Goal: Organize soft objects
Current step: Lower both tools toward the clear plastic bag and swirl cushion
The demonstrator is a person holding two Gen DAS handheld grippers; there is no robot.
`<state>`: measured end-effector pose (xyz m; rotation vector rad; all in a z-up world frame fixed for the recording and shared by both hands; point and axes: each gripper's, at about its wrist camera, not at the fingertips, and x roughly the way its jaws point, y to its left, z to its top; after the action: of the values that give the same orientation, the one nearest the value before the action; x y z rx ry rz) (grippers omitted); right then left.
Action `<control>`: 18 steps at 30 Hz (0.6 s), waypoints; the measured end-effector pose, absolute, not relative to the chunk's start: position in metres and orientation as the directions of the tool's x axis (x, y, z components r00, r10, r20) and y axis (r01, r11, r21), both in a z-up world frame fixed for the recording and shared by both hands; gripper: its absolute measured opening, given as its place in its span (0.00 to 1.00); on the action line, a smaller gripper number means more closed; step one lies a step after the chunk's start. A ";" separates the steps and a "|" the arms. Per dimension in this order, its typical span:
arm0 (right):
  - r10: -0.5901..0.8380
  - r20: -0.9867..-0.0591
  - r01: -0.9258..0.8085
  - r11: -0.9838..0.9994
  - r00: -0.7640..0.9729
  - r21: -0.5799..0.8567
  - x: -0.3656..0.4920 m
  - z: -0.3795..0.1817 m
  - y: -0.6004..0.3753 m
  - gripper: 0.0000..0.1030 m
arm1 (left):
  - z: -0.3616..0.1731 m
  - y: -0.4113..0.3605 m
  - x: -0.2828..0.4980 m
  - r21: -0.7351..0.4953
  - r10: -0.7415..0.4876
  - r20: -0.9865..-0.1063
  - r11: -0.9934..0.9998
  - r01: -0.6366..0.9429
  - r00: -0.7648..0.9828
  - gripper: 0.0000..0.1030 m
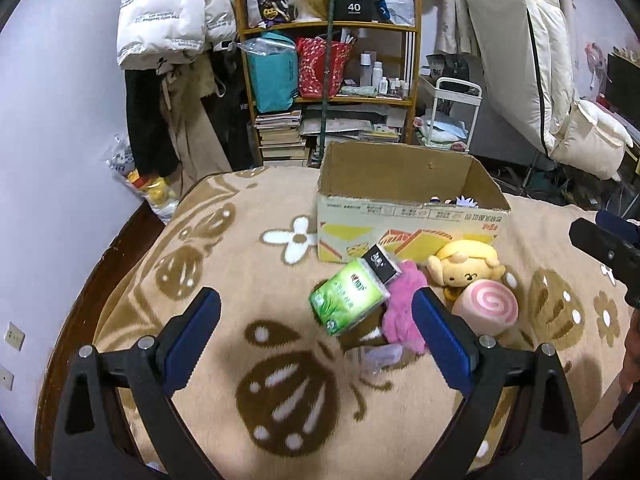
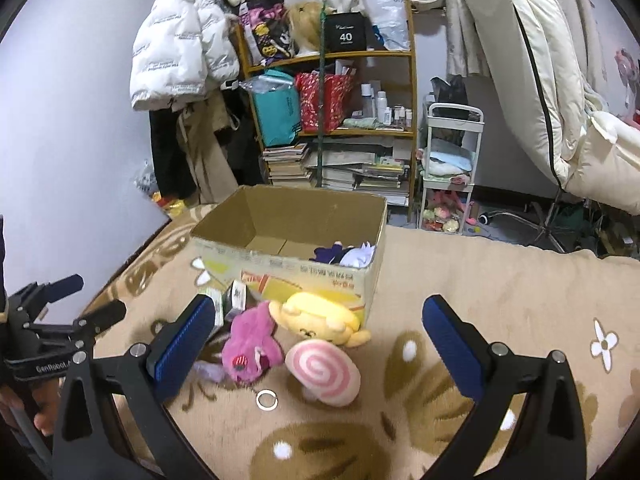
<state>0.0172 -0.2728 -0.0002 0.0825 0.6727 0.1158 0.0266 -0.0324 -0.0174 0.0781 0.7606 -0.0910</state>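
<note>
Soft pile sits on the blanket [image 1: 224, 248] right at the front wall of the cardboard box [image 1: 408, 216]. Green tissue pack [image 1: 348, 300] lies tilted, with the black tissue pack [image 1: 382, 265] touching it at its 1 o'clock. Pink plush [image 1: 400, 300] is at the green pack's 3 o'clock, touching. Yellow plush [image 1: 466, 264] lies against the box front, at 2 o'clock from the pink one. Pink swirl roll cushion [image 1: 486, 306] sits at the yellow plush's 5 o'clock, just beside it. Clear plastic wrapper [image 1: 374, 356] lies at 6 o'clock from the green pack; blurred.

Box is open-topped, with 2 small plush items, purple and white [image 2: 346, 254], in its right-hand end. Small metal ring [image 2: 267, 400] lies on the blanket at 8 o'clock from the swirl roll, apart from it.

Left gripper [image 1: 316, 320]: jaws spread wide, nothing between them, above the blanket near the pile. Right gripper [image 2: 320, 328]: jaws spread wide, holding nothing, pile in front of them.

Behind the box at 12 o'clock: wooden shelf [image 1: 332, 28] with bags, books and bottles; white puffer jacket [image 1: 172, 12] hangs at its 10 o'clock.
</note>
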 end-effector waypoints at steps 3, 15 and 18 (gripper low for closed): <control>0.139 -0.620 -0.095 0.990 0.772 0.104 0.013 0.000 -0.270 1.00 | -0.020 -0.026 0.023 0.027 -0.053 -0.695 0.995 0.100 0.717 0.93; 0.133 -0.669 -0.071 0.990 0.731 0.118 0.028 -0.021 -0.273 1.00 | -0.043 -0.026 0.041 -0.046 -0.112 -0.707 0.993 0.113 0.699 0.93; 0.132 -0.686 -0.068 0.991 0.715 0.119 0.036 -0.029 -0.273 1.00 | -0.053 -0.031 0.049 -0.060 -0.131 -0.724 0.990 0.127 0.677 0.93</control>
<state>0.0355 -0.2731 -0.0287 0.0877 0.7658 0.1106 0.0491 -0.0305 -0.0533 -0.0053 0.8143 -0.1450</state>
